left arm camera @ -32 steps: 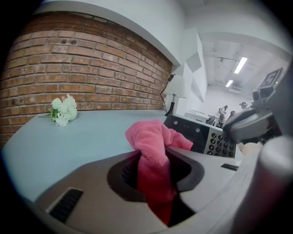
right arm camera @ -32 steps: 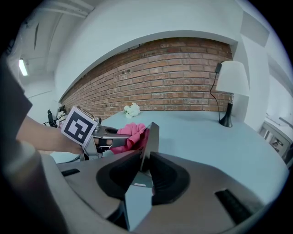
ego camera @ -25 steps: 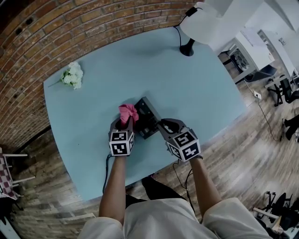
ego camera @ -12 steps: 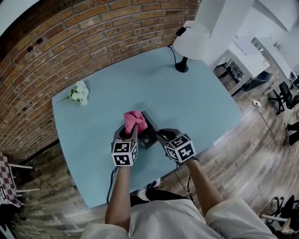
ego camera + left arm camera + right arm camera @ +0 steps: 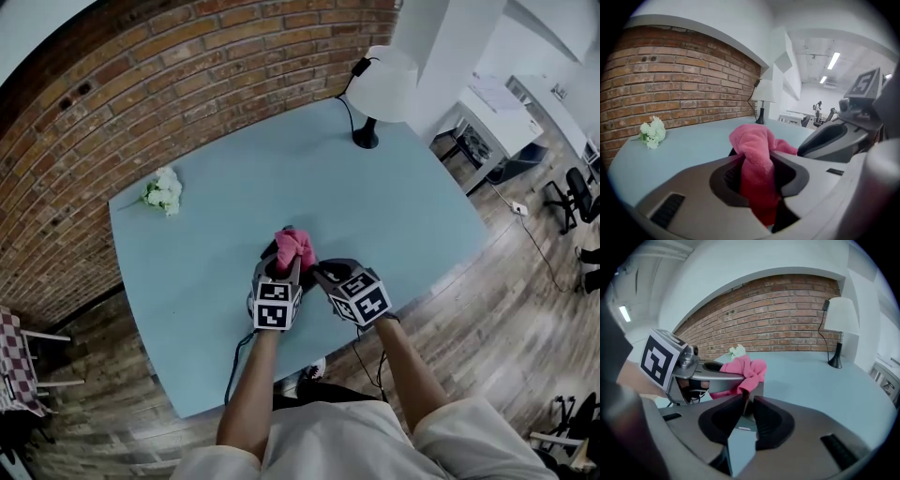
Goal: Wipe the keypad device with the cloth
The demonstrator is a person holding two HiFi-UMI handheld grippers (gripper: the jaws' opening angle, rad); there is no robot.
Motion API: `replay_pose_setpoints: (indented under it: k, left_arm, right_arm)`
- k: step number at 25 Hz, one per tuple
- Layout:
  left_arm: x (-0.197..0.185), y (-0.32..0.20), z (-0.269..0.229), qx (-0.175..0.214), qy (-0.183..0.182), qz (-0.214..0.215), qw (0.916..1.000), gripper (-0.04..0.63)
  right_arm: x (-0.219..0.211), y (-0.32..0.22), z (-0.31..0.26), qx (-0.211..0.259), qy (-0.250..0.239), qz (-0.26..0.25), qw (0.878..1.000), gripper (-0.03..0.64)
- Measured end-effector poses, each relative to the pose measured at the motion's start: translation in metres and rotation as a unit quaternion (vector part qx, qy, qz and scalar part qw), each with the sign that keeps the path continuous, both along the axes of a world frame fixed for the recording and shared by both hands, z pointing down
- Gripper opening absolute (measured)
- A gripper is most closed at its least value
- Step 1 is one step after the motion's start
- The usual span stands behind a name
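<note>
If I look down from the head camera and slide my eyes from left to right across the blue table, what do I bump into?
white flowers → pink cloth → white lamp

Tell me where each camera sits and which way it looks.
Head view: on the head, steeply down at the table; forearms, left tool, right tool show.
Left gripper view: on the left tool, toward the brick wall; own jaws shut on the cloth, right tool beside.
Right gripper view: on the right tool, toward the wall; own jaws pinching the keypad, left tool beside.
Shared: cloth and lamp.
</note>
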State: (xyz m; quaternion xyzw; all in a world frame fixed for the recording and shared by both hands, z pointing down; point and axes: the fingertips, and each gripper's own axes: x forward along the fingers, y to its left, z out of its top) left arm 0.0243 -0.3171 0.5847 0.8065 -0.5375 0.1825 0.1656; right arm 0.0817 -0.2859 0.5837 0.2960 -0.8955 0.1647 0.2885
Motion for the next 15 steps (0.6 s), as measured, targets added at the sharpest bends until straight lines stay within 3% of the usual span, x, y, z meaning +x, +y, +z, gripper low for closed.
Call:
replay_pose_setpoints:
  k: [5,15]
  left_arm:
    - [-0.003,0.003,0.010,0.010,-0.003,-0.001,0.9999,0.147]
    - [-0.024,0.020,0.037,-0.031,0.000,-0.022,0.9993,0.147]
  right_arm:
    - [0.001,0.000,0.000,0.001,-0.009,0.004,1.000,0.103]
    - [0.002,0.000,-0.001,0.003,-0.017,0.014,1.000,0.103]
